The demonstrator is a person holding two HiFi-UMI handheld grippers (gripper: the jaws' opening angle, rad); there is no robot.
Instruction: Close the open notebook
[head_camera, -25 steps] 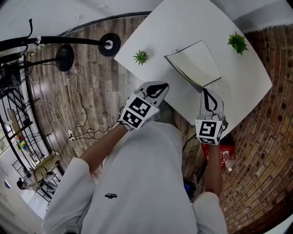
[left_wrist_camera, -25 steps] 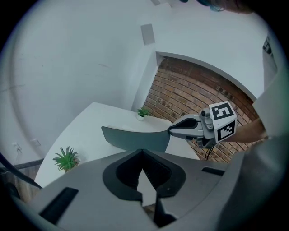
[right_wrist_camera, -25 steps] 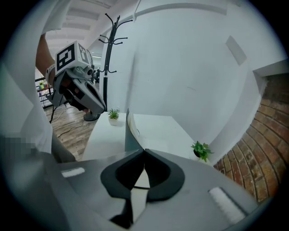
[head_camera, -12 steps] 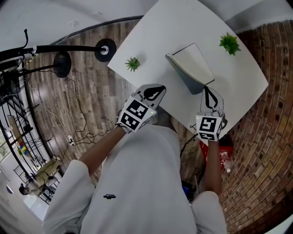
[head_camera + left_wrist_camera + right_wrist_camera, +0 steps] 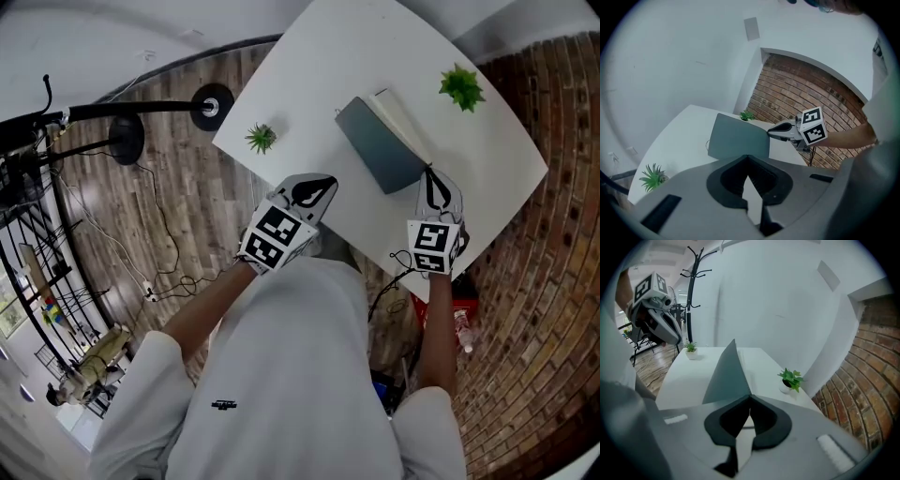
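Swung over since a second ago, the grey cover of the notebook [image 5: 380, 145] now hides the white pages and leans low over them, not yet flat. My left tongs [image 5: 323, 183] hang shut and empty at the near edge of the worktop [image 5: 309, 84], spare, I judge, since one hand suffices. The left pot [image 5: 261, 138] holds a small green plant, well clear. The notebook lies mid-worktop, and my right tongs [image 5: 432, 176] pinch the cover's near corner to lower it. The right pot [image 5: 461, 86] holds another plant, apart from the notebook.
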